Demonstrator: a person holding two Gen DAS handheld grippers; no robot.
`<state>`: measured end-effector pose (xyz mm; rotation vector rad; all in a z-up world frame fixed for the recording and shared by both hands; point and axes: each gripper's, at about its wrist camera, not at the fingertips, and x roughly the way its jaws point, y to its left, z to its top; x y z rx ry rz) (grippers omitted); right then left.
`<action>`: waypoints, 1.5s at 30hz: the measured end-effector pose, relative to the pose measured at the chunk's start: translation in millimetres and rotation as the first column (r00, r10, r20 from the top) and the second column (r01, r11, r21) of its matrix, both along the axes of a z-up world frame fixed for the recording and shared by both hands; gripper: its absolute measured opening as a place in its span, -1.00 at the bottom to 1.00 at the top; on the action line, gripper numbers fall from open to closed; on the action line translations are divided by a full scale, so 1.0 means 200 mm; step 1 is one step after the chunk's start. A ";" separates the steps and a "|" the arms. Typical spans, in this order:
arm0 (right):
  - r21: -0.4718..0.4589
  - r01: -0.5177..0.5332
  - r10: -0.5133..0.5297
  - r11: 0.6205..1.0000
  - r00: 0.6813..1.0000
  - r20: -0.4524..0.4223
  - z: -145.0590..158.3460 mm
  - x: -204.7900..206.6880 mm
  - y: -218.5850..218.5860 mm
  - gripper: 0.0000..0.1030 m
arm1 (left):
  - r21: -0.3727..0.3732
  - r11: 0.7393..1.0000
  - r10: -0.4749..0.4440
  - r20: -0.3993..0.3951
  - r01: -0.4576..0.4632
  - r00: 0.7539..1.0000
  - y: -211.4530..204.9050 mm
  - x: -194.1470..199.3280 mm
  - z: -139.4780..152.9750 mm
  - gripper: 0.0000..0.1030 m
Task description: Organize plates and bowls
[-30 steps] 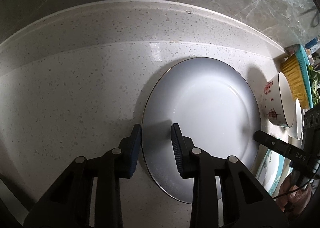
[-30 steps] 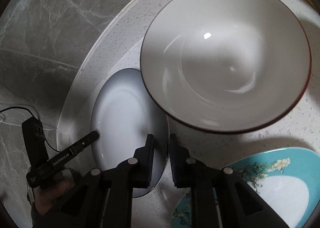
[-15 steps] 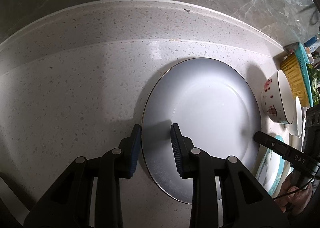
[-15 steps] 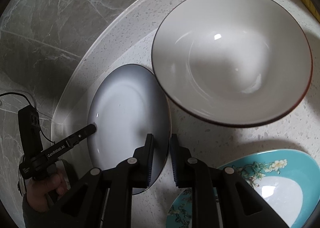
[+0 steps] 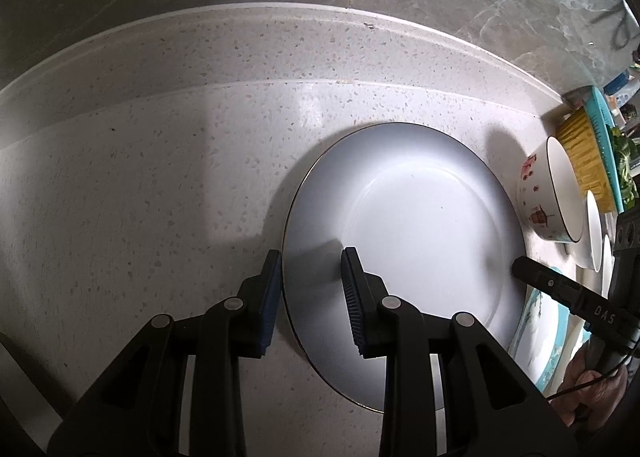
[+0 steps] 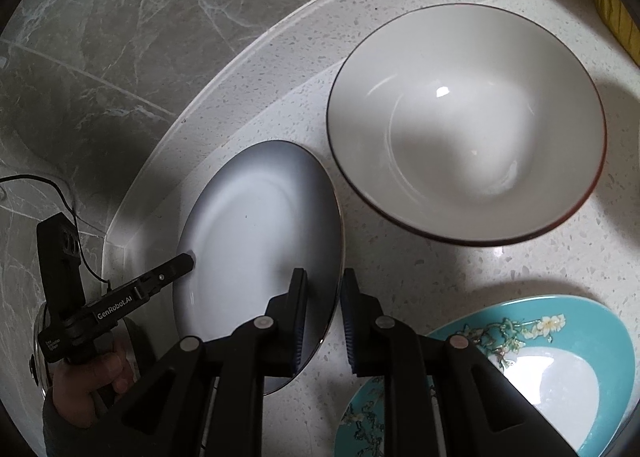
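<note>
A pale grey plate (image 5: 412,225) with a thin dark rim lies flat on the speckled counter; it also shows in the right wrist view (image 6: 256,233). My left gripper (image 5: 310,269) is open, its fingers straddling the plate's left rim. My right gripper (image 6: 323,293) is partly open, its fingers straddling the plate's opposite rim. A white bowl (image 6: 464,113) with a dark rim stands beyond the right gripper. A teal floral plate (image 6: 552,373) lies to its right.
A white bowl with red patterns (image 5: 548,193) and more white dishes stand at the right of the left wrist view. A yellow ribbed dish (image 5: 584,149) and teal basket (image 5: 600,113) sit behind them. The counter's raised back edge (image 5: 280,37) meets a grey marble wall.
The right wrist view has pulled back and shifted, so the white bowl looks smaller and further right. The right gripper's jaws have opened slightly. The left gripper has stayed put.
</note>
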<state>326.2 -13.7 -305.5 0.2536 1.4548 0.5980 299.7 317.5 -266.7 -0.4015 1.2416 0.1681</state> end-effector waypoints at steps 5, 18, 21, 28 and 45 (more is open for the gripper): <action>-0.005 -0.005 0.005 1.000 1.000 0.002 0.00 0.00 0.01 -0.63 | 0.003 1.000 -0.004 -0.004 0.005 1.000 -0.01 -0.02 -0.01 -0.48; -0.032 -0.024 0.024 0.999 1.000 -0.008 -0.02 -0.03 0.06 -0.63 | 0.022 1.000 -0.011 -0.011 0.011 1.000 -0.03 -0.01 -0.04 -0.48; -0.040 -0.031 0.030 0.999 0.999 -0.028 -0.03 -0.04 0.08 -0.56 | 0.019 1.000 -0.003 -0.019 0.003 1.000 -0.04 0.00 -0.04 -0.46; -0.017 -0.025 0.024 1.000 0.999 -0.048 -0.03 -0.02 0.12 -0.10 | 0.004 1.000 0.010 -0.020 -0.010 1.000 0.00 0.01 -0.05 -0.45; -0.070 -0.024 0.023 0.997 1.000 -0.011 -0.03 0.03 0.10 -0.60 | 0.041 0.999 -0.014 -0.014 0.014 1.000 0.02 0.00 -0.01 -0.47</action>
